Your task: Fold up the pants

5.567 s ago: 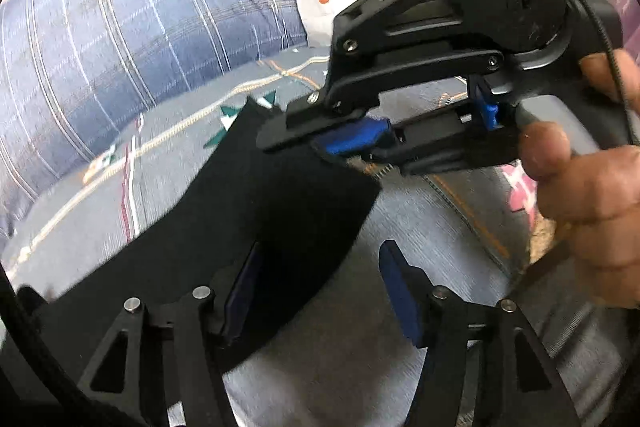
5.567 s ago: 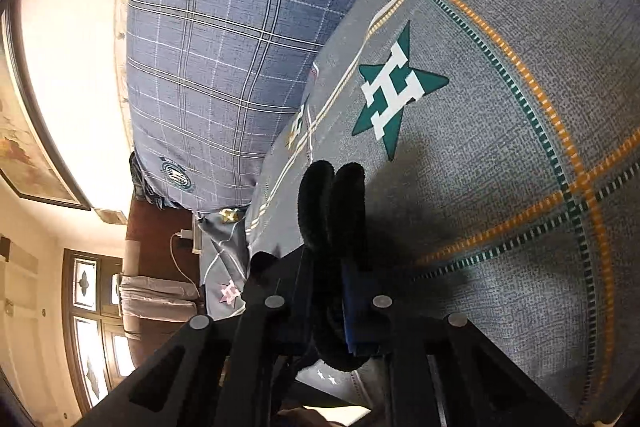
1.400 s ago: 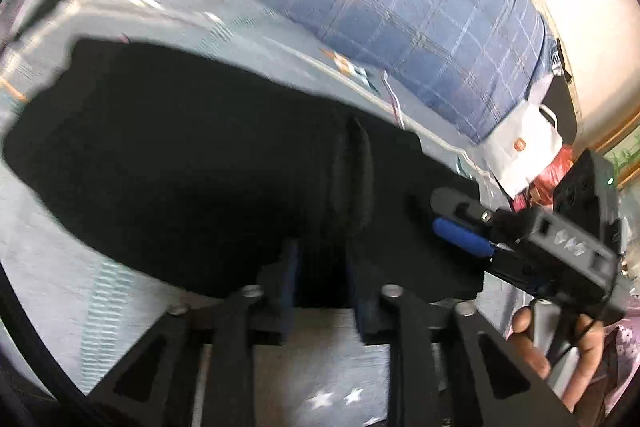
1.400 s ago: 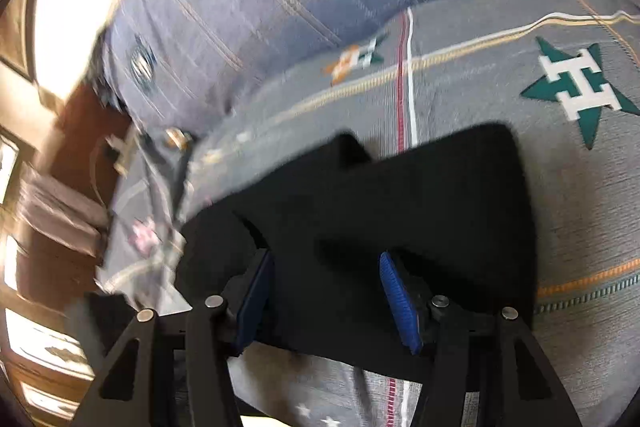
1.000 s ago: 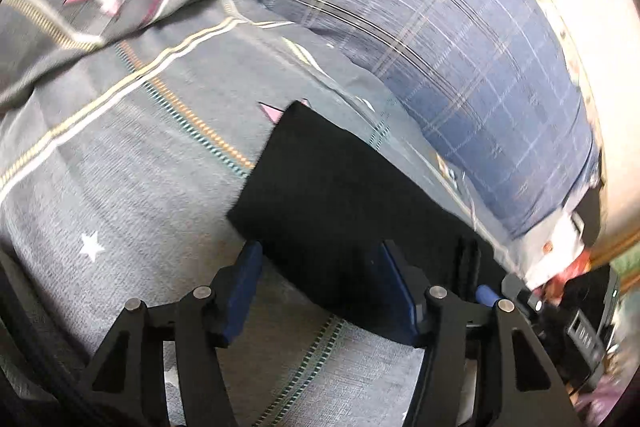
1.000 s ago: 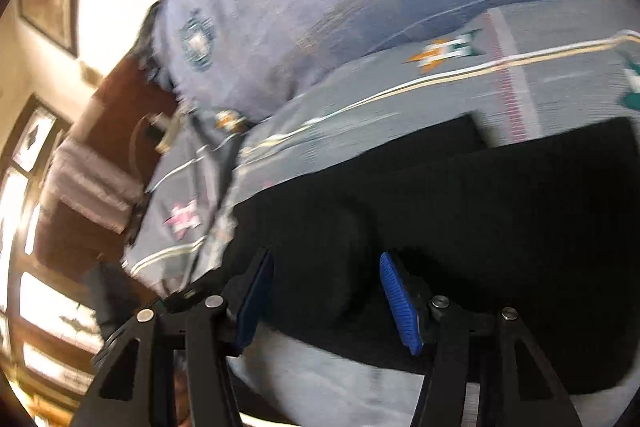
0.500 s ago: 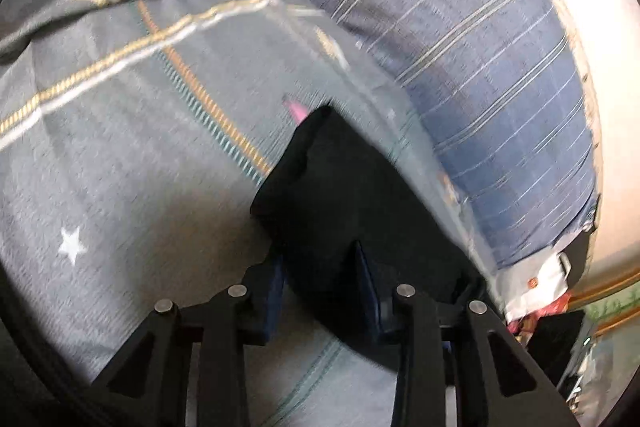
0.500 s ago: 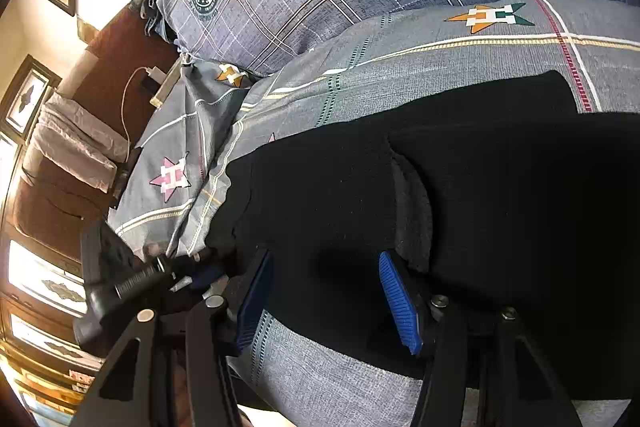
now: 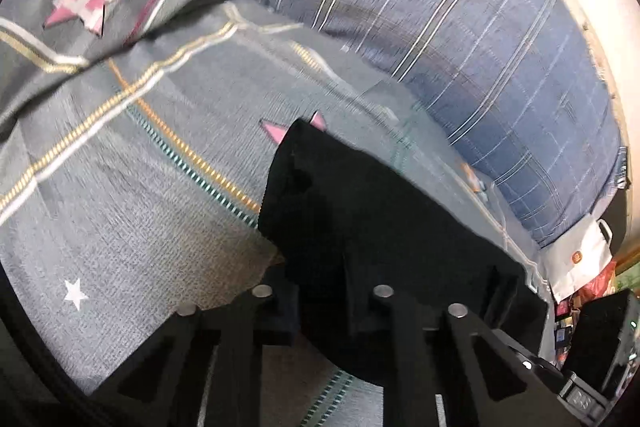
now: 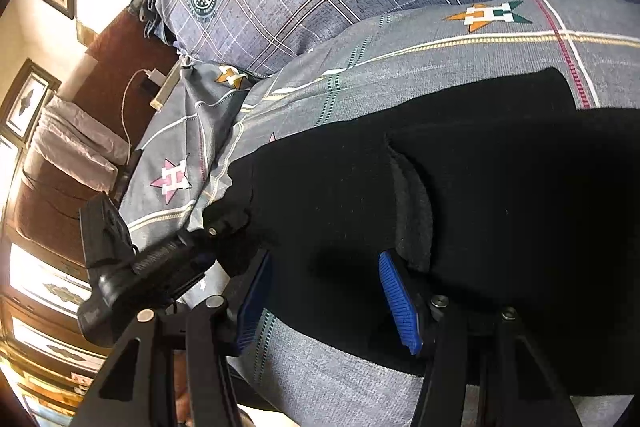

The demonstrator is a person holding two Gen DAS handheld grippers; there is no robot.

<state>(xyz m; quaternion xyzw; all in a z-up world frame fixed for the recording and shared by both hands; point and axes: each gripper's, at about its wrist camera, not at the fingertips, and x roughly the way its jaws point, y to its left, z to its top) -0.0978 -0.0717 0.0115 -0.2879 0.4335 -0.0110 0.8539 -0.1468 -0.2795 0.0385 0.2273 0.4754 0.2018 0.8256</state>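
Pants (image 9: 360,211) corner in left gripper (image 9: 320,311)

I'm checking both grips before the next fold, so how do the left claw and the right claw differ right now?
The left claw has just been closing and now pinches the corner of the black pants; the right claw stands open, its pads not pressing the cloth. The left claw's pads are hidden by fabric; the right claw's blue pads show plainly. Both point down at the pants on the grey bedspread.
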